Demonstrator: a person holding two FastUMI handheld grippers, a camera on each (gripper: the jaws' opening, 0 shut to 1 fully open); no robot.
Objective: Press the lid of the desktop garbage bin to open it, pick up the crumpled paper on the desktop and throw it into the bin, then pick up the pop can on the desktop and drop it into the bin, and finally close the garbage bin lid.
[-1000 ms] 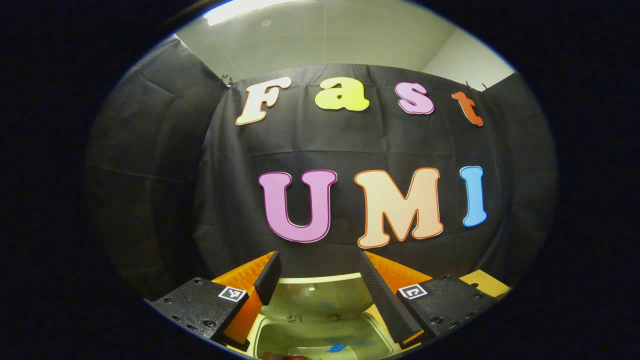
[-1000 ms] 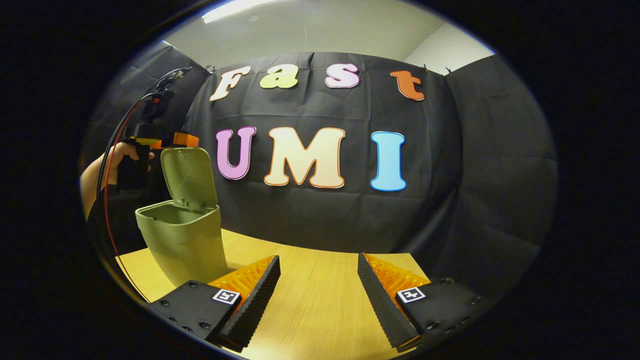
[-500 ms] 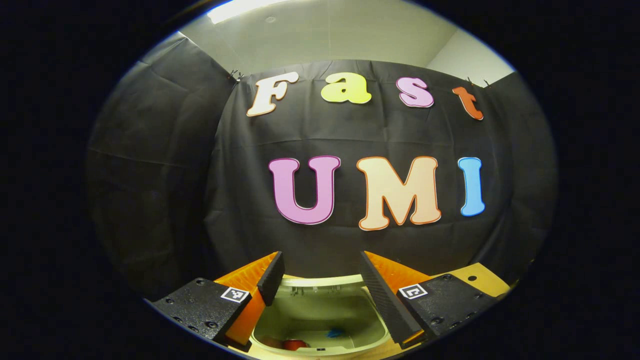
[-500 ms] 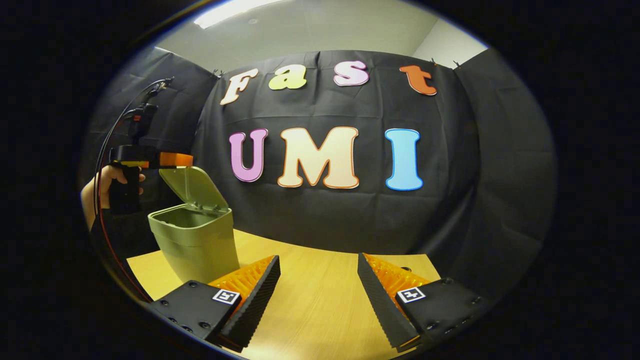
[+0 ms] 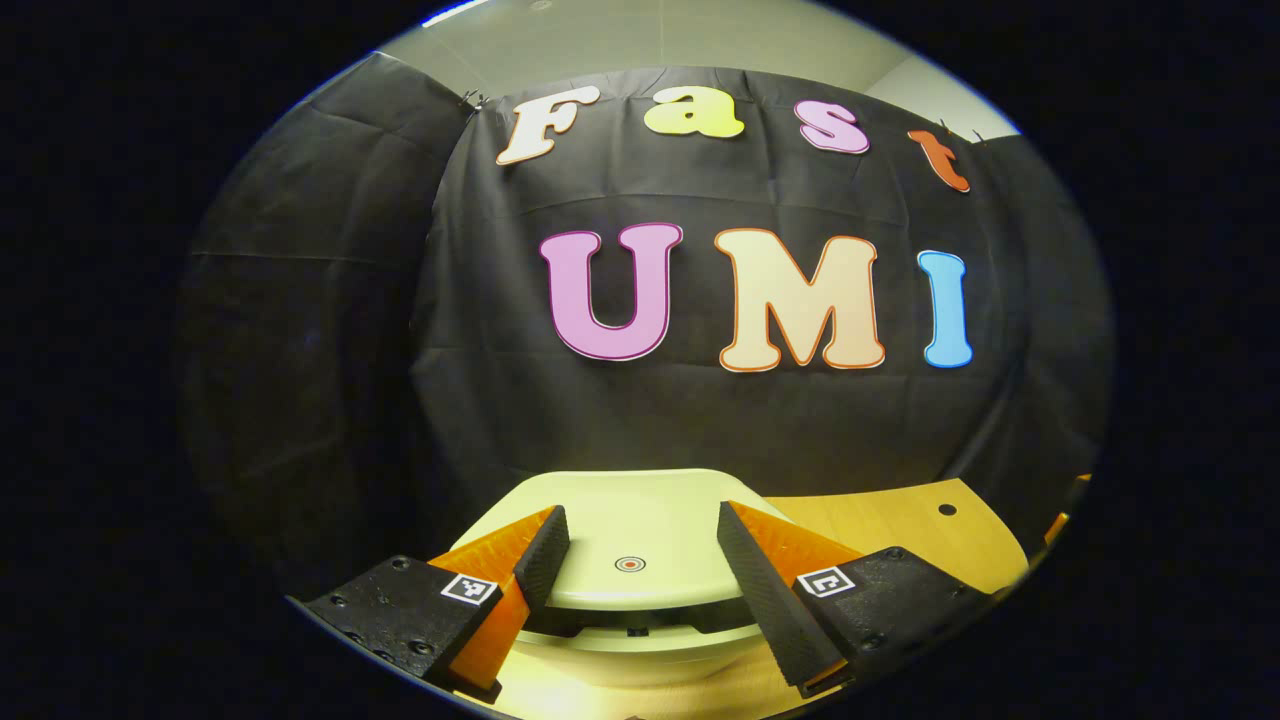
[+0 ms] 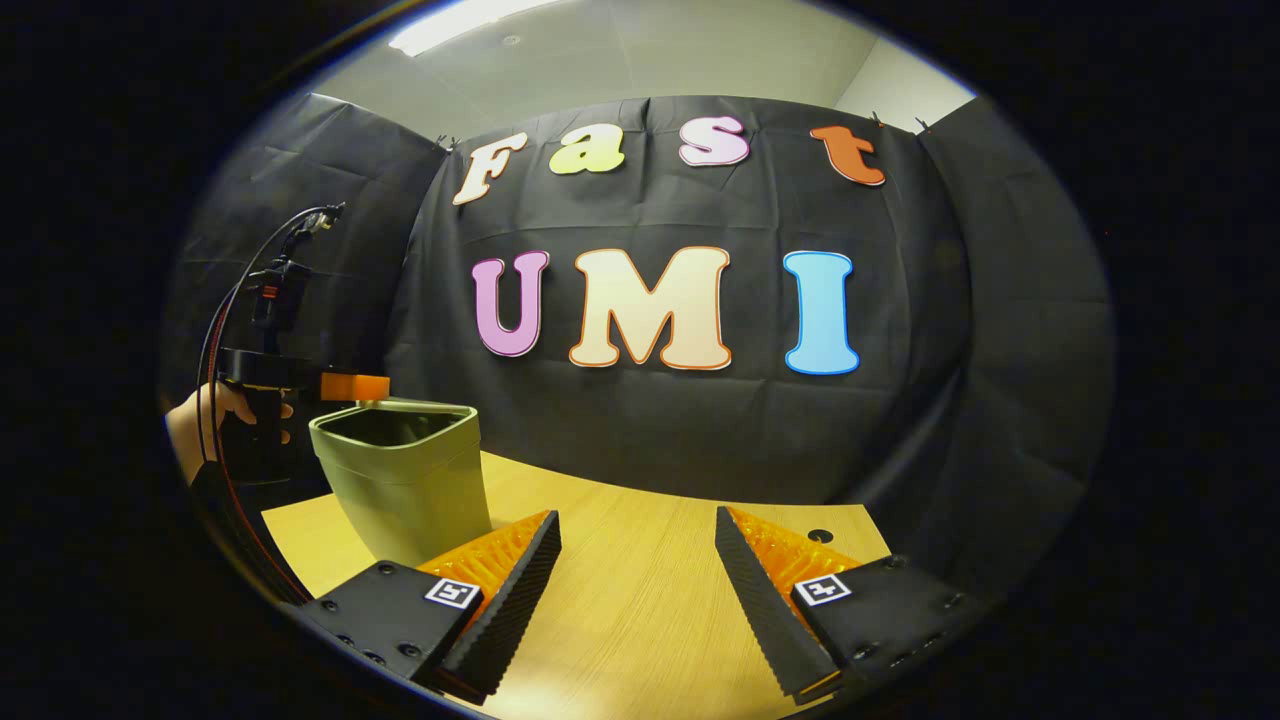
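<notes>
Black cloth backs our wooden desktop [image 6: 620,600], which carries the garbage bin [image 6: 405,480] near its left edge. Our left gripper [image 5: 630,555] sits over the bin's lid [image 5: 630,520] with jaws spread and nothing between them; the lid lies nearly flat, a dark gap showing at its front edge, so it looks not yet latched. Our right gripper [image 6: 635,575] hangs spread and empty above bare wood. We judge the paper and can binned, leaving only the final press.

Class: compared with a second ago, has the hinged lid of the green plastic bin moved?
Yes. The hinged green lid has swung down from upright against the black cloth wall, now nearly shut.
</notes>
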